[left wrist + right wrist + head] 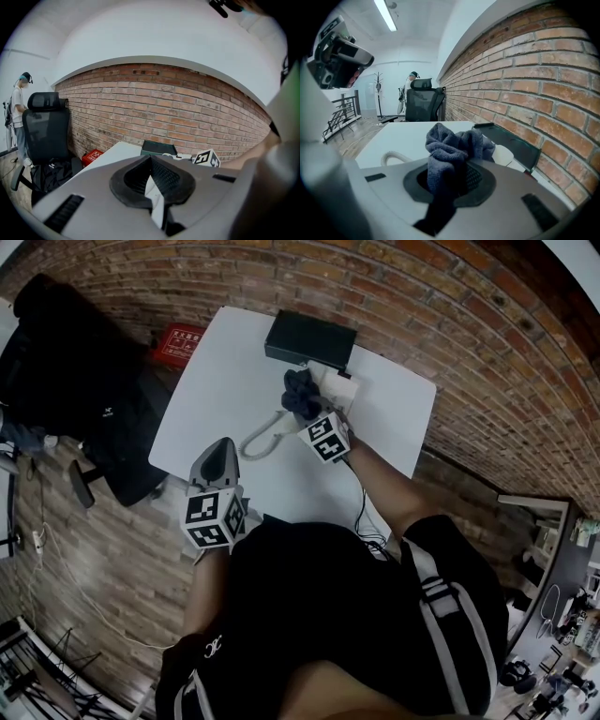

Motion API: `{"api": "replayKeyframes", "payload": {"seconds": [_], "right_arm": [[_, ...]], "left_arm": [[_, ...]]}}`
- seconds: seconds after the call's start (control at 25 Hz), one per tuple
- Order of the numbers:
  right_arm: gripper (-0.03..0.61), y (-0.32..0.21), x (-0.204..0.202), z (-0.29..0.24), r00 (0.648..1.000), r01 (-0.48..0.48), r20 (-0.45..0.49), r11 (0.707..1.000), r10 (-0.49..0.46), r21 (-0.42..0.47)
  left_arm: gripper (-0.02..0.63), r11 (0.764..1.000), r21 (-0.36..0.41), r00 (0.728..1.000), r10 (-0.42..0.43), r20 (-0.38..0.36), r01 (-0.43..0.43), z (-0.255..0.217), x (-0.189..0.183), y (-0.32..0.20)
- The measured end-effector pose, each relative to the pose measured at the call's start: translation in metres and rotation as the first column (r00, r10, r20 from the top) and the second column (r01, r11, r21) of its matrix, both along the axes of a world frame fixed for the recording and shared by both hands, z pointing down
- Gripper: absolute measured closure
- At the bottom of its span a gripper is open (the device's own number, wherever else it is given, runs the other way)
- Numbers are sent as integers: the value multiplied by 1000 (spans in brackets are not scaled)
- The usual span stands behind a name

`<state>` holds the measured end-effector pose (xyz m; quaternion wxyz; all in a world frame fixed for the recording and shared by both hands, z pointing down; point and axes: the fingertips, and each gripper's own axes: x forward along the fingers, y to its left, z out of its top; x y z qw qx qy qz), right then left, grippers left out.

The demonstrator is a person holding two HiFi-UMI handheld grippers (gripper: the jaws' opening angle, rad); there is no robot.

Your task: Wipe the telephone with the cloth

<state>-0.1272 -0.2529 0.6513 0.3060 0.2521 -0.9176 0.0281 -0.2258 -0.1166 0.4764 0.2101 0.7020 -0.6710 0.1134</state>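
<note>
Cloth (451,146) pinched in right gripper (307,413), just over telephone (336,386) at far side of table (217,381); left gripper (222,452), jaws pressed together and empty, sits nearer, leftward.

The right hand-held gripper (307,412) holds a dark cloth (301,392) bunched at its tip, on the white telephone (336,387) near the worktop's (225,362) far edge. A pale cord (262,437) curls beside it. 1 black box (310,338) sits just behind. The left hand-held gripper (221,454) hovers over the near edge, well apart.
</note>
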Motion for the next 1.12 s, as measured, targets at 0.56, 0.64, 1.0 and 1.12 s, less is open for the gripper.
{"api": "replayKeyframes", "payload": {"seconds": [0.56, 0.64, 1.0, 1.12], "right_arm": [[541, 84, -5, 44, 969, 215, -107, 973, -224, -89], [541, 81, -5, 41, 970, 211, -108, 975, -218, -76], [541, 20, -1, 15, 997, 67, -40, 998, -67, -4], [541, -5, 6, 5, 999, -13, -45, 999, 14, 35]], "left_arm": [[614, 1000, -4, 1000, 13, -6, -13, 4, 0, -4], [614, 1000, -3, 1000, 13, -8, -13, 3, 0, -5], [614, 1000, -7, 1000, 12, -6, -12, 4, 0, -5], [614, 1000, -11, 1000, 7, -3, -7, 4, -2, -2]]}}
